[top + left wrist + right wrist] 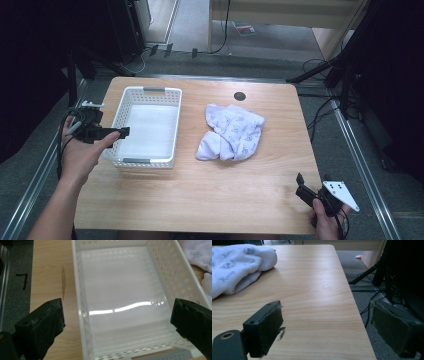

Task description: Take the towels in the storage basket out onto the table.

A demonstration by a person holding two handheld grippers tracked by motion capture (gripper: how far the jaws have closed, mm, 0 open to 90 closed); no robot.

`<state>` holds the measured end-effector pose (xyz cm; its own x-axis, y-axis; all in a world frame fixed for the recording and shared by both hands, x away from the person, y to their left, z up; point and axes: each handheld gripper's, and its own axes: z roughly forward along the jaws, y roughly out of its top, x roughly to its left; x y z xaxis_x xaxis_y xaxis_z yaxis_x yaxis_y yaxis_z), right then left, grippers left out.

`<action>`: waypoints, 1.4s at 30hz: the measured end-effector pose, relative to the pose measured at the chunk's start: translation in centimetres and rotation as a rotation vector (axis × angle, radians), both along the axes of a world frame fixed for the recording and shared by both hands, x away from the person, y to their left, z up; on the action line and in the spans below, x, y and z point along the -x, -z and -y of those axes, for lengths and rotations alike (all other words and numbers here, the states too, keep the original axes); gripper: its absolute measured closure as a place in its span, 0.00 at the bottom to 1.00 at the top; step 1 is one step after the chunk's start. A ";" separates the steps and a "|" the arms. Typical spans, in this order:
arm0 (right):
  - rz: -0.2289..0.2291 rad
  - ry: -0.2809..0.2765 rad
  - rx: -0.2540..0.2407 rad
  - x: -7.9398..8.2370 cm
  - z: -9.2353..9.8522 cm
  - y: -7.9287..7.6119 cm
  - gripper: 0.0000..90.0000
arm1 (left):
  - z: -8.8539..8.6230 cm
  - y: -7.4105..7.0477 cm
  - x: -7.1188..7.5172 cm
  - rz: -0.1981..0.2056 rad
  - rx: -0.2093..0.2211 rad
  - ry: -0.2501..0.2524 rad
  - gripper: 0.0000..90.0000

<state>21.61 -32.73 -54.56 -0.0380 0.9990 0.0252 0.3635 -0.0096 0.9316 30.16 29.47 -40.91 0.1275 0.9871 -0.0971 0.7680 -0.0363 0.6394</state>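
Left tool [121, 132] spread wide over the near left rim of white plastic basket [82, 322], holding nothing. Perforated walls, glossy smooth floor, grey handles at both short ends; sits near the bench's [200, 200] left edge. Right tool [300, 186] also wide and empty at the near right corner. Crumpled white towel [231, 132], soft terry with a faint blue printed pattern, writing unreadable, mid-bench. Pale wood-grain top.

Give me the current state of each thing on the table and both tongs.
Basket: upright, empty.
Cloth: crumpled in a heap on the table, outside the basket, untouched.
Left tongs: open, holding nothing, at the basket's left wall.
Right tongs: open, holding nothing, near the table's front right corner.
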 end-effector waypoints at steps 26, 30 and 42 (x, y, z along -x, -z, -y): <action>-0.001 0.006 0.009 0.0 -0.1 0.0 0.12 | -6.0 8.2 10.2 0.317 0.180 -0.166 0.00; -0.002 0.006 0.013 0.0 -0.1 0.0 0.12 | -6.3 10.2 10.7 0.340 0.188 -0.175 0.00; -0.004 0.001 0.009 0.0 -0.1 0.0 0.12 | -6.8 13.6 10.9 0.424 0.148 -0.179 0.00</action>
